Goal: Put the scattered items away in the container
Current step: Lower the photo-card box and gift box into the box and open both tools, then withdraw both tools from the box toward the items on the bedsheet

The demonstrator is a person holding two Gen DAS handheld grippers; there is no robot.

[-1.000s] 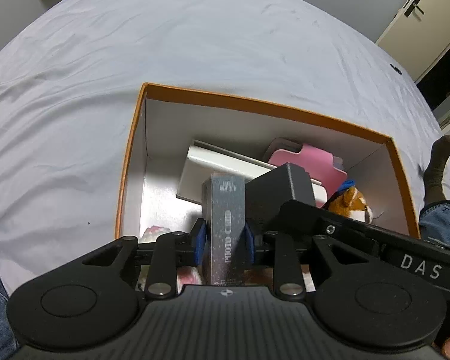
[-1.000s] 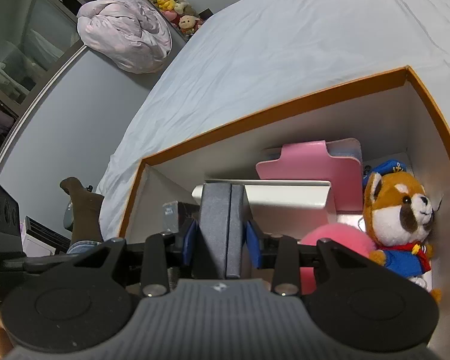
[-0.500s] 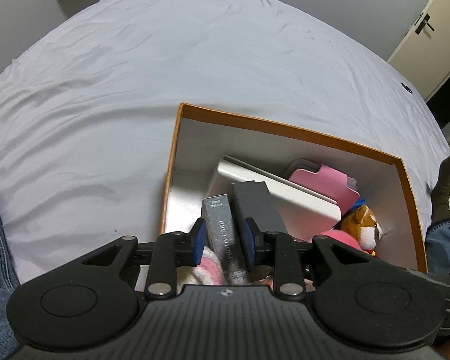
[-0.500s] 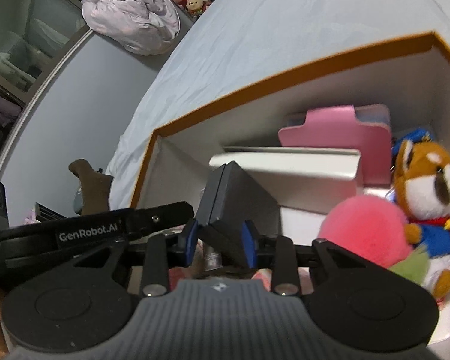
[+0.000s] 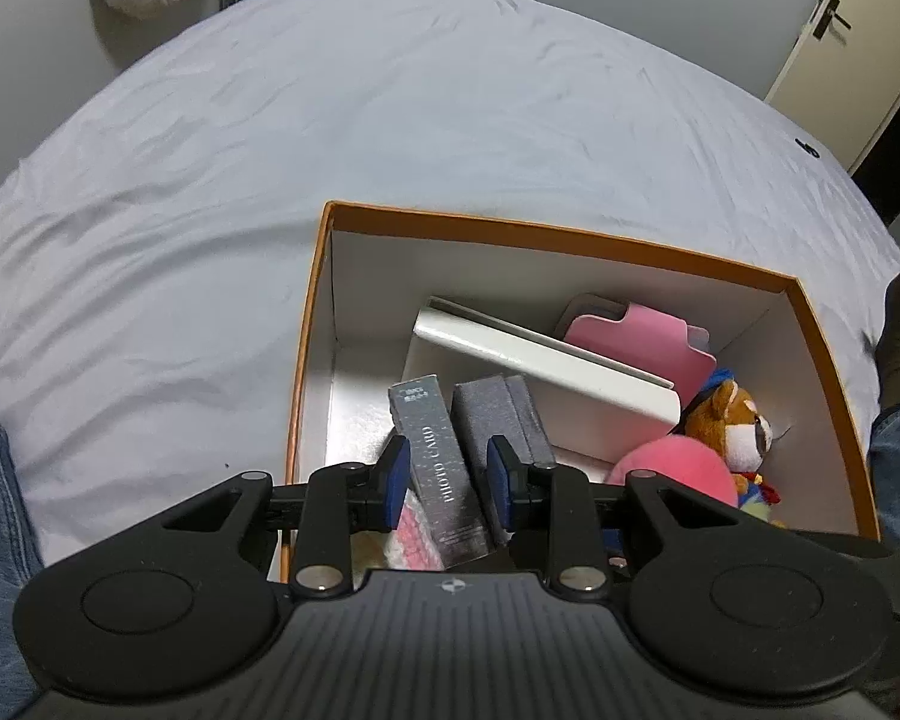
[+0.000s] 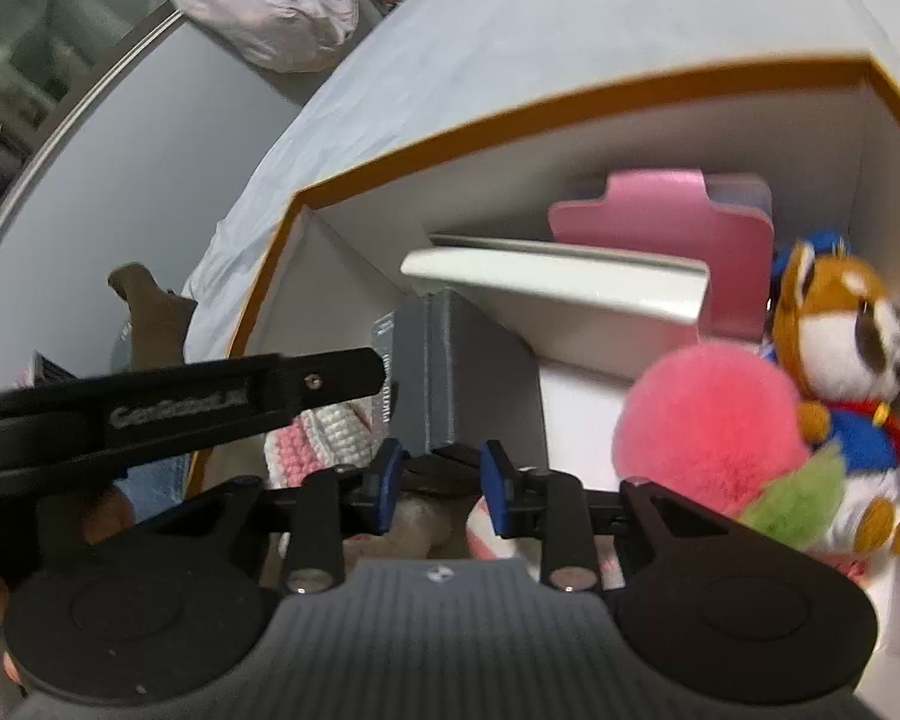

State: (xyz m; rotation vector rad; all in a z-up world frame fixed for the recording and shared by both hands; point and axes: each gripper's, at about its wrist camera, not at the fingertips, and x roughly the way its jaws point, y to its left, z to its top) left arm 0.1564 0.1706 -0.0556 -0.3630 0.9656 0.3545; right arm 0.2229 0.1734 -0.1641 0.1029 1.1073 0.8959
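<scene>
Both boxes now sit lower in the orange box [image 5: 834,372]; we've got the left gripper [image 5: 447,477] lightly clamping the photo card box [image 5: 438,456], while the right gripper [image 6: 438,477], narrowly parted, looks clear of the grey box [image 6: 450,384], so let go gently.

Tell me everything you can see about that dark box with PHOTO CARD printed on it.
The PHOTO CARD box is a slim, tall carton, dark grey with fine speckles and pale lettering running down its face; it looks like cardboard. It tilts slightly, its lower end inside the orange container, clamped between the blue pads of the left tool. A grey case stands close beside it.
</scene>
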